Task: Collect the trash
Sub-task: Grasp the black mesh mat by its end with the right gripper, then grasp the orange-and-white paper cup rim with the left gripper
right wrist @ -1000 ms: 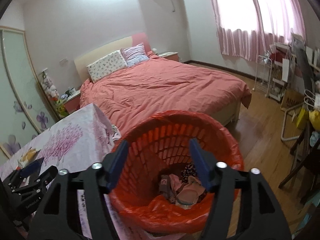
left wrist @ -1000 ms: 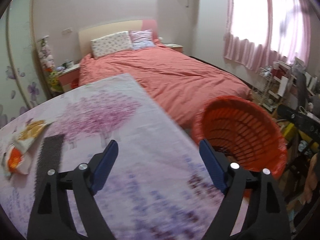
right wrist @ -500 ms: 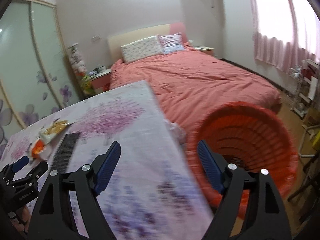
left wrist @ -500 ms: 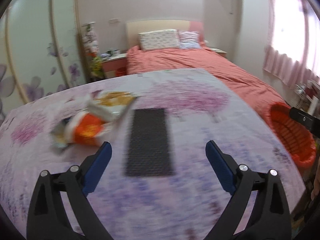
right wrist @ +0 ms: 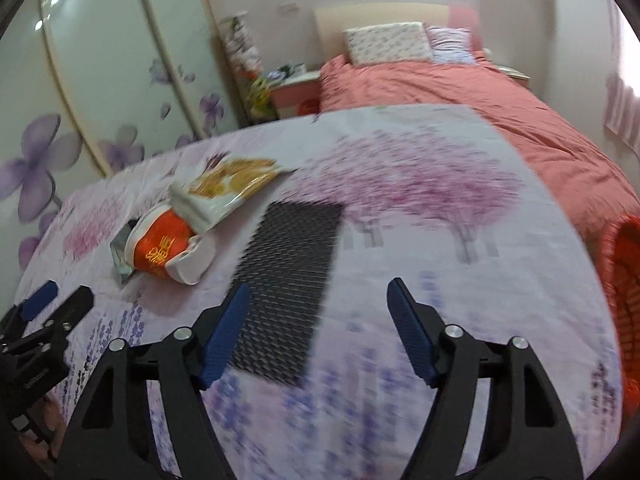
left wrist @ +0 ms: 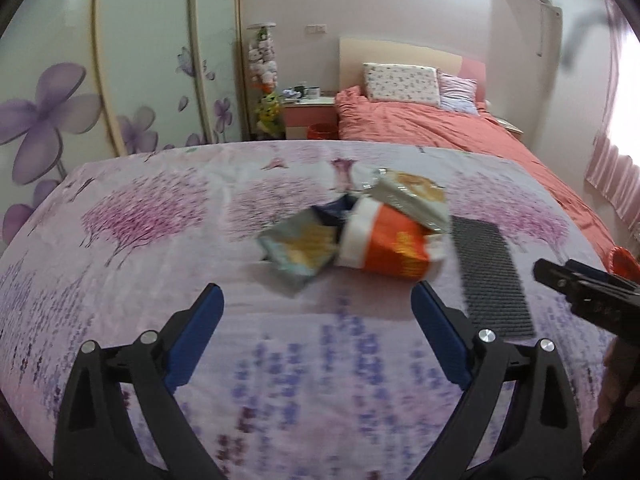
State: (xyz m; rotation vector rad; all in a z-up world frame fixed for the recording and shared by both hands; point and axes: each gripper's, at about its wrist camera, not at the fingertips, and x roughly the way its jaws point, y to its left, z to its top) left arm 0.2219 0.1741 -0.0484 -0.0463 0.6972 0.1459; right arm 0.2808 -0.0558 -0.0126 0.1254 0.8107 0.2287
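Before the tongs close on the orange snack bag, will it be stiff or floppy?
Probably floppy: the orange snack bag lies crumpled and folded. Likely light, being thin and apparently empty. Its glossy film may slip, and the white wrapper overlapping it may shift.

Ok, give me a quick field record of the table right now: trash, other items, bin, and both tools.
trash: orange wrapper, white snack bag and grey-blue packet, piled together on the table
other: black mesh mat right of the pile
bin: orange basket off the table's right edge
left tool: open, empty, pointed at the pile
right tool: open, empty, jaws just narrowed, over the mat's near end
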